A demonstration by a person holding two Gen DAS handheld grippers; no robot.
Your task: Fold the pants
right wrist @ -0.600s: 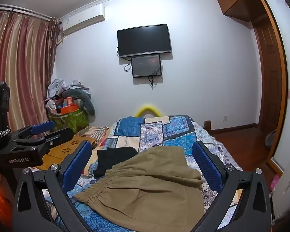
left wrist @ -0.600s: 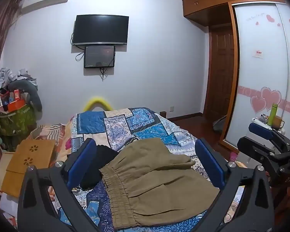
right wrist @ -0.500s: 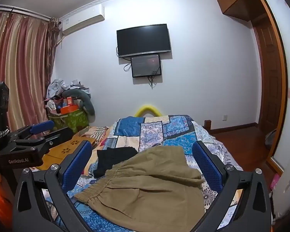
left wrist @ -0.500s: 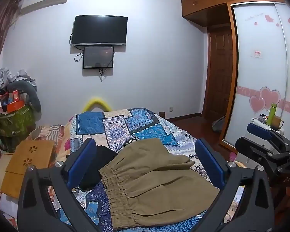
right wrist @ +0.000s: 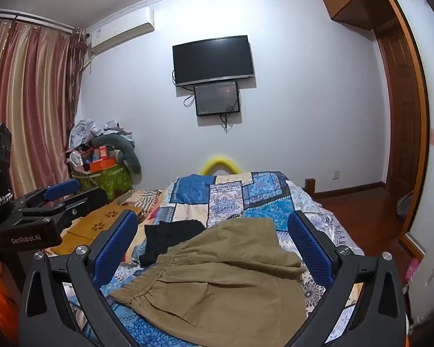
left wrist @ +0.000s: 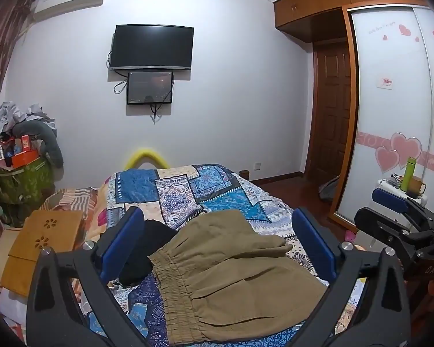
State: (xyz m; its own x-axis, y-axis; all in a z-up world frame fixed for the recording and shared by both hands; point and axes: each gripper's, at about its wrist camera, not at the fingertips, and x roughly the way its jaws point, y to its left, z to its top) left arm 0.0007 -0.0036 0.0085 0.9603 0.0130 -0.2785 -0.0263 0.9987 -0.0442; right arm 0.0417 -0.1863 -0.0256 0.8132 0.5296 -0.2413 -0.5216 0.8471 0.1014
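Khaki pants (left wrist: 234,277) with an elastic waistband lie spread on the patchwork bed cover (left wrist: 193,190); they also show in the right wrist view (right wrist: 225,283). My left gripper (left wrist: 217,231) is open and empty, held above the near end of the pants. My right gripper (right wrist: 212,234) is open and empty, also above them. Each gripper shows in the other's view: the right one (left wrist: 396,219) at the right edge, the left one (right wrist: 43,205) at the left.
A black garment (left wrist: 147,248) lies beside the waistband on the left (right wrist: 170,237). A wooden lap table (left wrist: 46,240) sits at the bed's left. A cluttered green bag (left wrist: 20,179) stands by the curtain. A side stand with a green bottle (left wrist: 408,173) is at right.
Both grippers have shifted only slightly; the view has drifted a little. The pants have not moved.
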